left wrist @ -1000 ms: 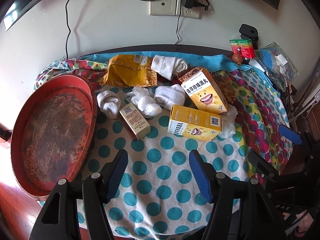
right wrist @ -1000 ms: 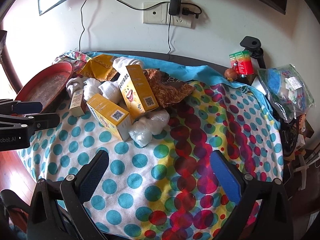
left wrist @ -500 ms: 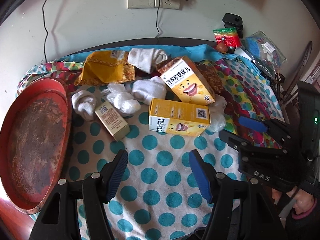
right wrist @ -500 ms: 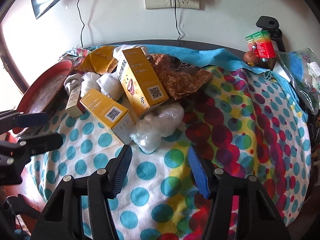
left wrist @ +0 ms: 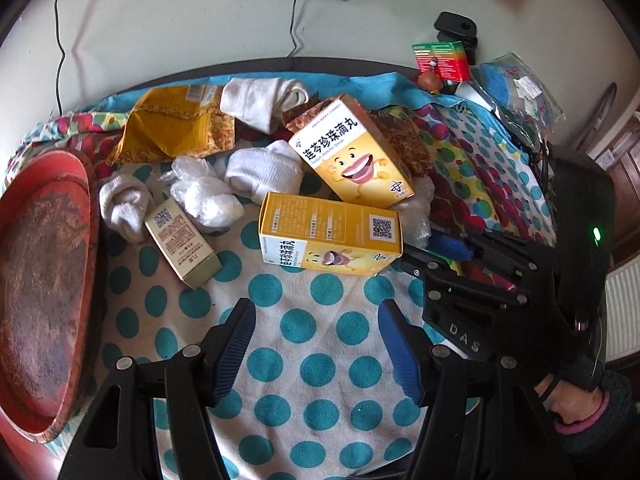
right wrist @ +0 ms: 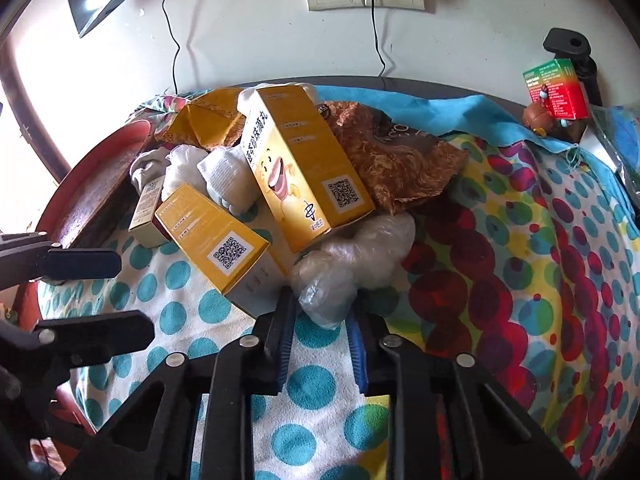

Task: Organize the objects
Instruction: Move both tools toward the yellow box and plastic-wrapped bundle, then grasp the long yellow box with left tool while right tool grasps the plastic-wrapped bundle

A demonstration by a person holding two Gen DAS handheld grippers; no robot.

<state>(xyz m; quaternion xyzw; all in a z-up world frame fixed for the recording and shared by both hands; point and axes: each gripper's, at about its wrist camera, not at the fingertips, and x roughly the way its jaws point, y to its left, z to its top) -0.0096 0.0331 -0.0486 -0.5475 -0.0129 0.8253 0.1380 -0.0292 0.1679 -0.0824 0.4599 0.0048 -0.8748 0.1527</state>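
Clear plastic bundle (right wrist: 352, 264): it lies on the dotted cloth (right wrist: 312, 388) at the near edge of the pile, just in front of the two yellow boxes (right wrist: 296, 168), and your right gripper (right wrist: 320, 320) has just been closing its jaws on the bundle's lower end. The pads appear to pinch the plastic, though the film is thin and the contact is partly hidden. The bundle is not yet lifted clear. Around it, everything else waits unsorted: the yellow boxes, the small beige box (left wrist: 182, 246), the white socks (left wrist: 264, 172), a second plastic bundle (left wrist: 204, 196) and the foil packets (left wrist: 176, 124). The red tray (left wrist: 44, 280) at the left holds nothing you can see. Your left gripper (left wrist: 316, 344) hangs above bare cloth, jaws wide, holding nothing. By this reading the sorting is only at its first pick.
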